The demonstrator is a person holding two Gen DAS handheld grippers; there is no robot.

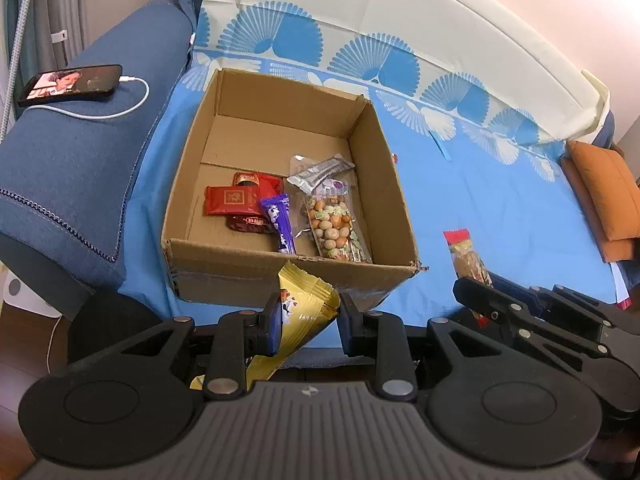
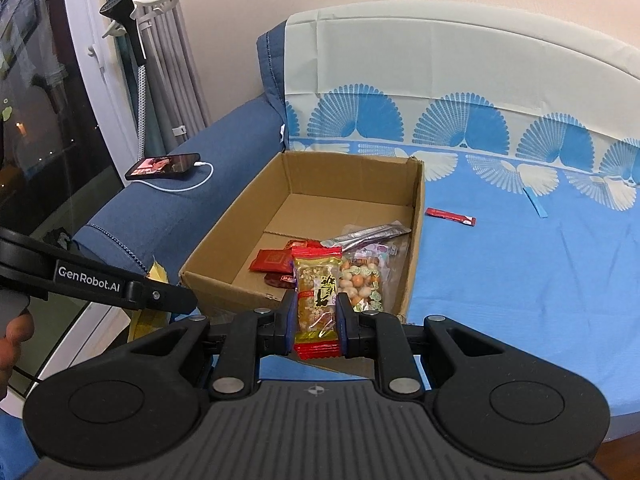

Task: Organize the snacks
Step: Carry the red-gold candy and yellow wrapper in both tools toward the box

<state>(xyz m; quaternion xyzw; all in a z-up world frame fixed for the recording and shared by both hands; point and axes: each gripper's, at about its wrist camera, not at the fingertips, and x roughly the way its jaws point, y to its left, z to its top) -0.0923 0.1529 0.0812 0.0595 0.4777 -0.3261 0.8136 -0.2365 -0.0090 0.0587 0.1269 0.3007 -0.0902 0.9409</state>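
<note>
My left tongs [image 1: 308, 322] tilt steeply downward, jaws closed partway on a gold snack packet [image 1: 306, 312] pinched between the pads. My right tongs [image 2: 317, 322] point at a shallower downward angle, jaws clamped on the sides of a red-ended snack bar [image 2: 317, 300]. At the right wrist view's left edge, my fingers [image 2: 14, 340] wrap the left handle.

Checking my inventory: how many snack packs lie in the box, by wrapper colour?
red packs: 3
purple bar: 1
silver pack: 1
clear bags: 2, the second partly covered
Total: 7
</note>
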